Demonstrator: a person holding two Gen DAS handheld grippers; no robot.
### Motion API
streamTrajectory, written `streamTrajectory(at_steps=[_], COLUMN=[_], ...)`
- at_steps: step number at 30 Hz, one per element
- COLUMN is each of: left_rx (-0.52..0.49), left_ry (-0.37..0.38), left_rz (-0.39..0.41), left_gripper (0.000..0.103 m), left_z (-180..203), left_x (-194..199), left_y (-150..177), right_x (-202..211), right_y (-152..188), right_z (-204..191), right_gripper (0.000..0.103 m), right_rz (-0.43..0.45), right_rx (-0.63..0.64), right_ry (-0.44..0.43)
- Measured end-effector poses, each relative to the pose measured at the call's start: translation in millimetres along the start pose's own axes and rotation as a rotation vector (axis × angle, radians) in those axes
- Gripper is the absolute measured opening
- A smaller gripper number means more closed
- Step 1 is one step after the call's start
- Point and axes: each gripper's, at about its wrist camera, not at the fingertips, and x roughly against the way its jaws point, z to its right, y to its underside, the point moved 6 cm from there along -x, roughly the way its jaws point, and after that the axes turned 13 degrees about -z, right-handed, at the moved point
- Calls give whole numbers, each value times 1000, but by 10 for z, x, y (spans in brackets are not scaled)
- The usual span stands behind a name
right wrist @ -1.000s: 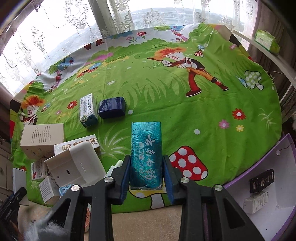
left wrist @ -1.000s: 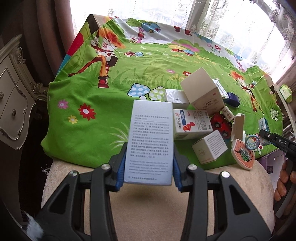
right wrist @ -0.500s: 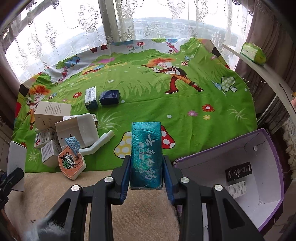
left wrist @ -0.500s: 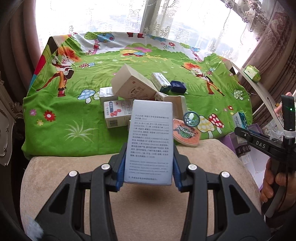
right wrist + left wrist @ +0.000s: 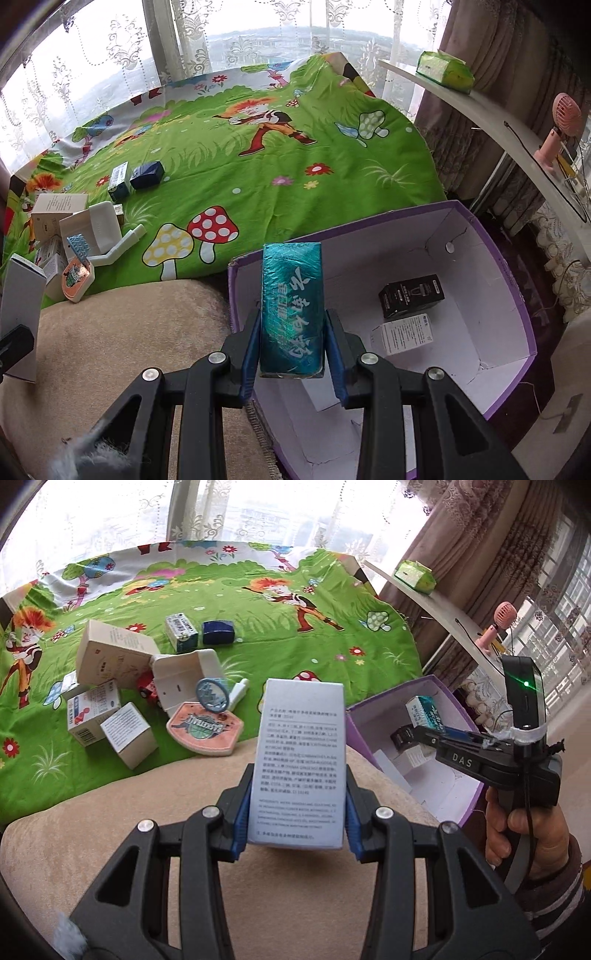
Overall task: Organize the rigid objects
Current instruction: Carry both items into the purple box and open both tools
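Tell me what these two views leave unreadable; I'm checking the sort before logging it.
- Purple box, right wrist view: near floor hidden behind the teal pack.
- Black carton and white carton: print too small.
- Pile by the pink case, left wrist view: boxes overlap, red item mostly hidden.
- Grey box: small print unreadable.

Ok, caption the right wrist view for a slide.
Right gripper carries a shiny teal rectangular box above the open purple-rimmed cardboard bin.
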Motion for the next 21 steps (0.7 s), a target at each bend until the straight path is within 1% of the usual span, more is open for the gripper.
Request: streamTrajectory(at_steps=[3,7,13,14,15,17,19,20,21], left_rx=[-46,-81,-148,-162,-175,-197,-196,-187,-177], left_ry=[30,79,142,155,168,171,164,168,171], left_rz=[-24,-64,-91,-98,-103,-102,-93,-92,-89], left_gripper=[46,46,48,54,65,78,79,80,81], left_z=[221,444,750,800,849,904,889,871,844], left_x=[-89,-202,-298,-310,-324,-330,-310,-299,-290], left_y=[-34,-59,-58,-55,-52,-42,-42,-46,-55], right_x=[3,28,93,107,122,157,182,188,191], right_y=[17,13,-4,-8,-10,-19,-25,-31,-37], right_z=[186,399,605,627,648,691,724,737,745], right_gripper=[34,34,34,34,34,35,36,38,45], right_rz=[-3,2,16,20,25,36,41,41,40], right_rx=[-40,-87,-131,-136,-142,-155,-167,-172,-176], right_ry=[14,23,39,44,47,46,46,47,51])
